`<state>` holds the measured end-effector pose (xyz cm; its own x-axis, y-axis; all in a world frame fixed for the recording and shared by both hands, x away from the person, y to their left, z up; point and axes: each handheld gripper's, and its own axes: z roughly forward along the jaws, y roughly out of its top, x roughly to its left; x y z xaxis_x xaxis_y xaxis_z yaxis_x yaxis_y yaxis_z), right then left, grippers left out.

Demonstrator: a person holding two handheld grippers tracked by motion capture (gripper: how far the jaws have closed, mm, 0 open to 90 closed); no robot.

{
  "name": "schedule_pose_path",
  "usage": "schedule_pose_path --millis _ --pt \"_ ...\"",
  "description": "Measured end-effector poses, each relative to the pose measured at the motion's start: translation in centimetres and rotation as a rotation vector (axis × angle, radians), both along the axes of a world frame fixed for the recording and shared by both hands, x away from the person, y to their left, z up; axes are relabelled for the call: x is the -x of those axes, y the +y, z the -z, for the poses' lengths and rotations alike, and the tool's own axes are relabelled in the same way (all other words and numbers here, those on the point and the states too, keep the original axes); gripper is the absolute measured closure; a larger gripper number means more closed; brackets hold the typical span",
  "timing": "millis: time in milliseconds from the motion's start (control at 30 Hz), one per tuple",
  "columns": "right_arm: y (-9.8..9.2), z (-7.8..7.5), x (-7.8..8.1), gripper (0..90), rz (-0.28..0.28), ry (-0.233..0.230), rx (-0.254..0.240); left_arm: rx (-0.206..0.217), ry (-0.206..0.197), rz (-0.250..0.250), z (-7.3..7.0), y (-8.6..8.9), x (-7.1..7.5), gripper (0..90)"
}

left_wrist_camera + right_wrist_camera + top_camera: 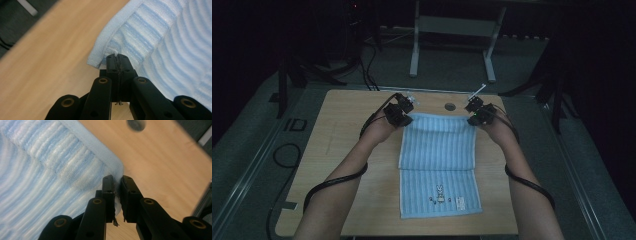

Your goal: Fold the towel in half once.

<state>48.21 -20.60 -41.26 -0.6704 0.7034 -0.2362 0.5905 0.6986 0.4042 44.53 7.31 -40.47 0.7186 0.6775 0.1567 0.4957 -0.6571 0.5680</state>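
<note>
The towel (pixel 439 165), light blue with paler stripes, lies lengthwise down the middle of the wooden table (pixel 337 150). Its near half lies flat, carrying a small embroidered figure and a white label close to the near hem. A crease crosses the cloth at about mid-length, and the far half appears to lie doubled over it, ending in a slightly raised far edge.

The left gripper (pixel 404 120) sits at the far left corner of the towel. In the left gripper view its jaws are pressed together with the hemmed corner of the towel (pixel 140 42) pinched between them; loose threads show at the seam between the jaws.

The right gripper (pixel 475 119) sits at the far right corner. In the right gripper view its jaws stand slightly apart with the towel (pixel 50 170) corner caught in the narrow gap, and the cloth bunches at the tips.

Both forearms reach in from the near edge, one on each side of the towel, and a black cable trails along each arm. A round grey grommet (pixel 450 106) is set in the table just beyond the towel's far edge, between the two grippers.
</note>
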Motion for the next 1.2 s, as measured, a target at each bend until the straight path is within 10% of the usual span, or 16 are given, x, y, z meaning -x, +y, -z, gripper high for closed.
schedule_pose_path --millis 400,600,1200 --pt "0.6 -9.3 2.1 81.8 -0.026 -0.270 -0.046 0.023 -0.218 -0.021 -7.2 1.6 2.6 89.3" --pt "0.4 -11.4 4.4 81.7 -0.063 -0.339 -0.106 0.038 -0.247 -0.004 -8.1 2.2 4.7 89.2" --pt "-2.1 2.3 15.5 81.0 -0.245 -0.150 -0.061 -0.033 -0.125 0.188 4.3 1.2 15.1 89.0"
